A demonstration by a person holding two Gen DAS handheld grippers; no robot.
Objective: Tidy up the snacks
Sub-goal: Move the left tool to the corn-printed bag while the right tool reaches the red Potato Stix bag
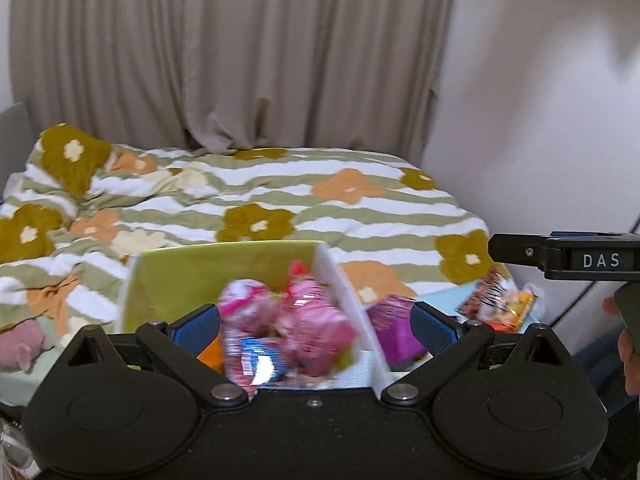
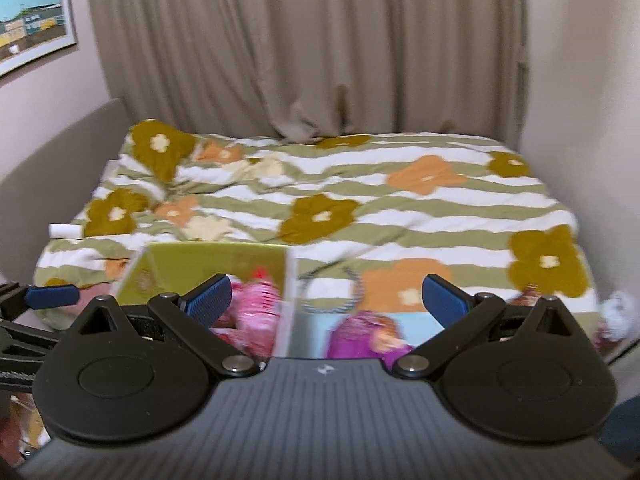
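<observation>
Left hand-held gripper [image 1: 316, 326] spread | right hand-held gripper [image 2: 326, 300] spread | pink snacks [image 1: 304, 320], blurred, seemingly between left fingers, in green box [image 1: 180, 276]

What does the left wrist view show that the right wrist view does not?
Only the left wrist view shows a pink plush toy at the bed's edge and a red-orange snack packet on the right. Only the right wrist view shows a framed picture on the wall and a dark loop handle. Both share the green box with pink snack packs, the purple packet beside it, the floral duvet and both grippers open.
</observation>
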